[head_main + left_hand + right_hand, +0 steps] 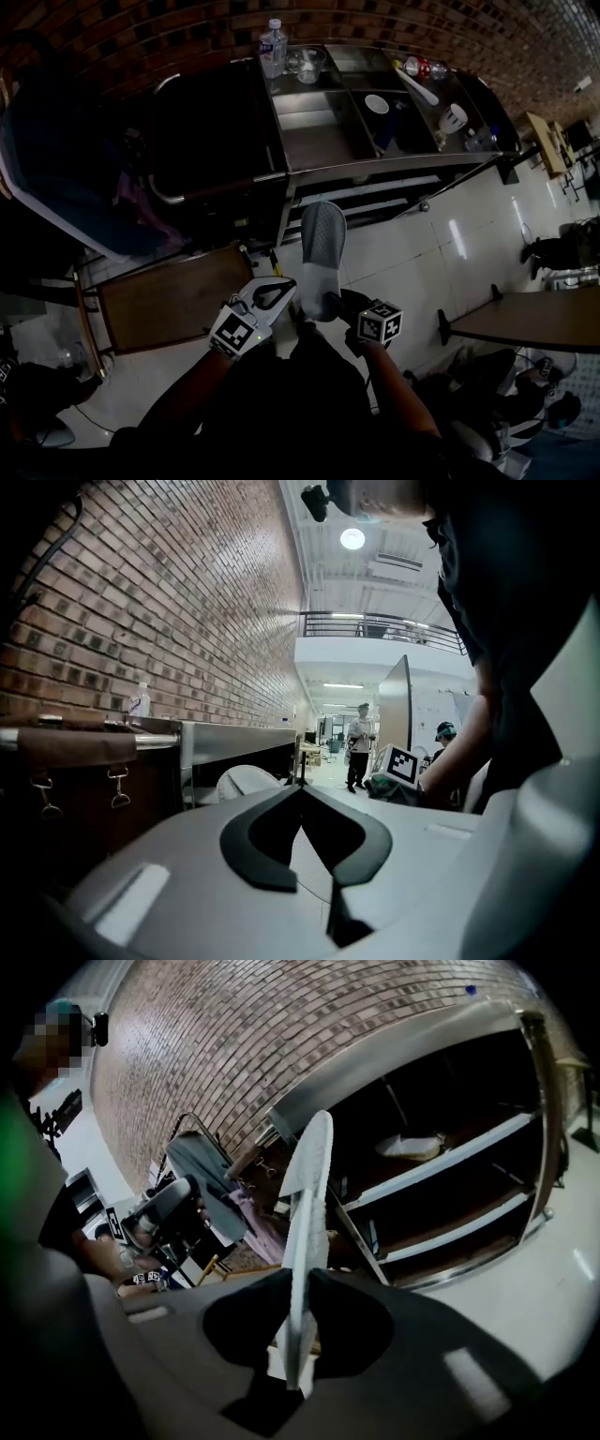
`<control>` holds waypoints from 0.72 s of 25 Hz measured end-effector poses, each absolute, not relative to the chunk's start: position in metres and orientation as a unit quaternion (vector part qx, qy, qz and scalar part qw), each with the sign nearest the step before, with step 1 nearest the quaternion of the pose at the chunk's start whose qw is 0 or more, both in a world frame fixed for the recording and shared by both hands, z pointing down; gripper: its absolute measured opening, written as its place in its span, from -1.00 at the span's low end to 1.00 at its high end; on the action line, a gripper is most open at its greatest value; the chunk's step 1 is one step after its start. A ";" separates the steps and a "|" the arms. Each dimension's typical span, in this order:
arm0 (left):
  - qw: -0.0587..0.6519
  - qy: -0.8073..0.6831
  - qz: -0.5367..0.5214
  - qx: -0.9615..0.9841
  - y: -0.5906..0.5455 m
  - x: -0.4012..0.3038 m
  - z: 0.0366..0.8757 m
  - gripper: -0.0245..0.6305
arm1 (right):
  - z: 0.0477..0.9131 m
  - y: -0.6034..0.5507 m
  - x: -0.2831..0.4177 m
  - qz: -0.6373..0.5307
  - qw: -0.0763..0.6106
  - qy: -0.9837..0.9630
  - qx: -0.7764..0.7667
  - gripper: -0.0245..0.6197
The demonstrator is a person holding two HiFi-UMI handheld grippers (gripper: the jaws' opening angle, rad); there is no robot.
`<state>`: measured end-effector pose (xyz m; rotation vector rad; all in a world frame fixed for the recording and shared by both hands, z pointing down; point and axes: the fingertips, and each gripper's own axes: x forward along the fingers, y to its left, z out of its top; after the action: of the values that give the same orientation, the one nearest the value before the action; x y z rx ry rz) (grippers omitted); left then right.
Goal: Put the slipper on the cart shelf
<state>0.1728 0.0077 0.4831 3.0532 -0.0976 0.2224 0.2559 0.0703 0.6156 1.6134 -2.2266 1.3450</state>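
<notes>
A grey slipper (321, 255) hangs in the air in front of the steel cart (375, 169), toe pointing at its lower shelves (450, 1162). My right gripper (330, 302) is shut on the slipper's heel end; in the right gripper view the slipper (307, 1232) stands edge-on between the two pads. My left gripper (272, 292) is just left of the slipper, jaws shut with nothing between them. In the left gripper view the slipper's toe (246, 782) shows beyond the left gripper (302, 789), apart from it.
The cart's top tray holds a water bottle (272, 45), a glass bowl (306, 64), a red can (424, 67) and cups. A dark trolley with a bar handle (178, 197) stands left of the cart. A wooden board (169, 295) lies at lower left, a table (534, 323) at right.
</notes>
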 end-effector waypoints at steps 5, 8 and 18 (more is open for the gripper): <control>0.028 -0.048 0.086 0.995 -0.007 0.195 0.491 -0.92 | 0.643 0.038 0.300 0.437 0.057 -0.730 0.523 -0.73; 0.030 -0.069 0.098 0.992 -0.017 0.206 0.498 -0.92 | 0.661 0.011 0.323 0.443 0.065 -0.736 0.507 -0.73; 0.045 -0.156 0.099 0.982 -0.083 0.259 0.502 -0.91 | 0.688 -0.115 0.384 0.417 0.074 -0.776 0.467 -0.73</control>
<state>0.2585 -0.0826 0.5019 2.9988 -0.4760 0.3033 0.3838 -0.1148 0.6884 1.4013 -2.3290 1.2519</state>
